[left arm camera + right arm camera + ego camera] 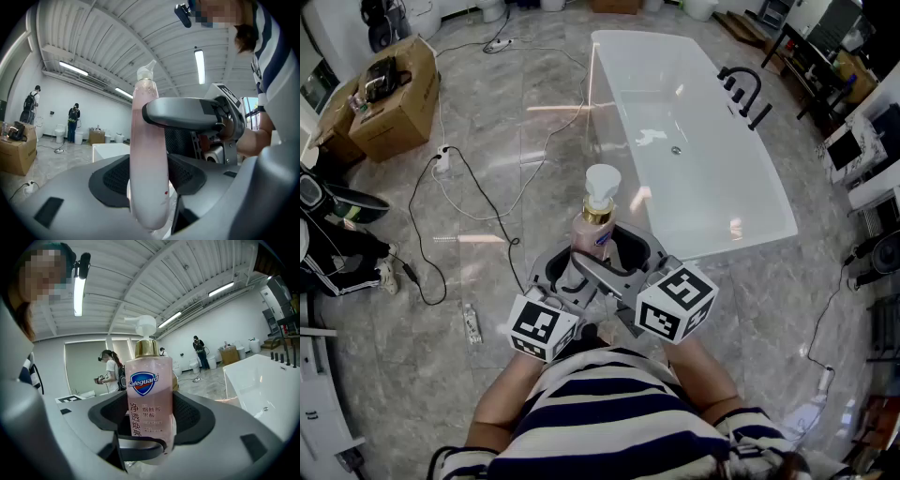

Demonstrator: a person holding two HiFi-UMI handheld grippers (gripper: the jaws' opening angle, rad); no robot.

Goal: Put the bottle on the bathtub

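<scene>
"Safeguard" — plus Chinese characters — on the bottle [149, 399].

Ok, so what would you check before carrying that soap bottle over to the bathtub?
1. Bottle held: ok, between the jaws of the left gripper and the right gripper.
2. Bottle upright: ok.
3. Pump on top: ok.
4. Bathtub near rim bare: ok; the faucet stands farther along it.
5. Rim wide enough for the bottle: cannot tell.
</scene>
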